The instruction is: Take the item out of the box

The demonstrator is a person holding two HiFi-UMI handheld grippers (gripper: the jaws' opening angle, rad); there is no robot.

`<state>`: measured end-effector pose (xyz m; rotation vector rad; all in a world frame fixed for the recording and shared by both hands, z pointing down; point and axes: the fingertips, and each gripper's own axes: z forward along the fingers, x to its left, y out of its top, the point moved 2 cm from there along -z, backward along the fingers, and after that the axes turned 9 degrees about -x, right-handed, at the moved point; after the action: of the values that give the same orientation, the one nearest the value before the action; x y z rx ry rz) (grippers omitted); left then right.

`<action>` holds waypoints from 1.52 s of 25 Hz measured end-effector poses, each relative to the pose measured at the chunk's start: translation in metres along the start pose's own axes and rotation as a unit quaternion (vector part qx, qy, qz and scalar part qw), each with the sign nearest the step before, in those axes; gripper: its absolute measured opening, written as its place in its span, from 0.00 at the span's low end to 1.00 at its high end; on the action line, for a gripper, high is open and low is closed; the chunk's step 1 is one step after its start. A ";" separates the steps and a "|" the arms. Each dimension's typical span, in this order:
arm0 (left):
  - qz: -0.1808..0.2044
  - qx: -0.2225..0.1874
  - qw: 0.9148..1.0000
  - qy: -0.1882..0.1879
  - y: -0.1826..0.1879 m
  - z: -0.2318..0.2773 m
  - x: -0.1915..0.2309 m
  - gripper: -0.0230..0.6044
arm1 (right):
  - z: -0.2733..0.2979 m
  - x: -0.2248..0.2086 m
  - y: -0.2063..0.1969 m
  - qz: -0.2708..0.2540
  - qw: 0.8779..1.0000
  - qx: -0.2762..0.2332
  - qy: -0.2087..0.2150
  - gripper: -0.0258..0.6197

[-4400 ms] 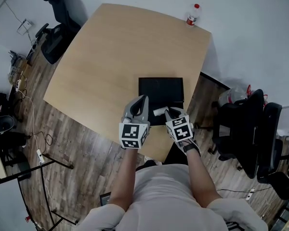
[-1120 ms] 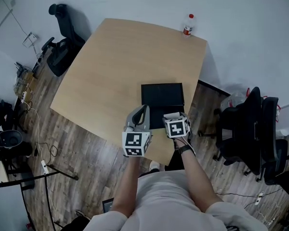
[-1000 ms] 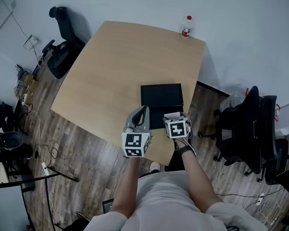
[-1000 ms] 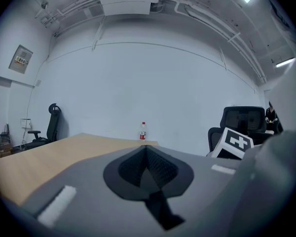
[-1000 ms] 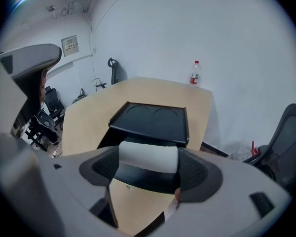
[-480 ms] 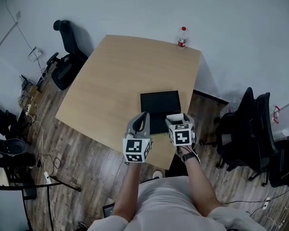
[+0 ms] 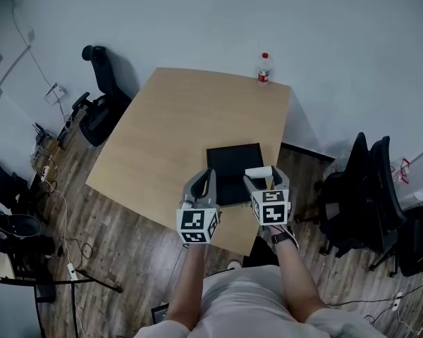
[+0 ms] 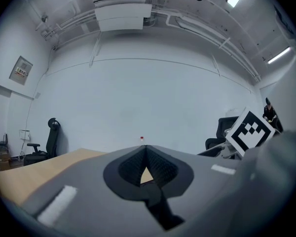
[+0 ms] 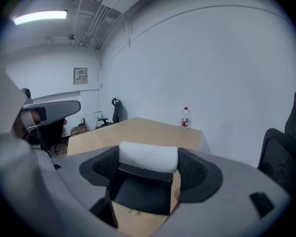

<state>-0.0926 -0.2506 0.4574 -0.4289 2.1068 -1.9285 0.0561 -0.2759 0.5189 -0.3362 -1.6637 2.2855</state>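
Two jaws of the right gripper (image 9: 148, 163) are clamped on a white, roll-shaped item (image 9: 148, 156), one pad against each end, so the roll lies crosswise between them. In the right gripper view the item sits above the black box (image 9: 140, 194), which lies flat on the worktop (image 9: 138, 132) below and beyond it. From the head view the roll shows over the box's near right corner, with the gripper's marker cube just below it toward the person.

Left gripper (image 8: 145, 156) jaws are closed tip to tip with nothing between them, leaving only a small gap lower down through which a sliver of worktop shows. In the head view this gripper is held just beside the box's near left corner, level with the right one.

The box rests near the worktop's near edge, toward the right side. A plastic bottle (image 7: 264, 67) with a red cap stands upright at the far right corner, well apart from the box. Black office chairs stand on the wood floor, one off the far left corner (image 7: 102, 101) and others to the right (image 7: 366, 189).
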 end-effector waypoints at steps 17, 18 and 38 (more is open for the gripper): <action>0.009 -0.041 0.999 0.008 0.037 -0.005 0.006 0.05 | -0.043 -0.006 0.085 -0.009 0.990 -0.137 -0.020 0.65; 0.010 -0.042 0.999 0.010 0.039 -0.006 0.007 0.05 | -0.046 -0.005 0.089 -0.011 0.989 -0.143 -0.022 0.65; 0.008 -0.055 0.998 0.017 0.060 -0.019 -0.005 0.05 | -0.075 -0.001 0.122 -0.049 0.977 -0.205 -0.028 0.65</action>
<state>-0.0978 -0.2267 0.3993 -0.4020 2.2386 -1.8290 0.0717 -0.2451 0.3801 -0.2689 -2.1292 1.8848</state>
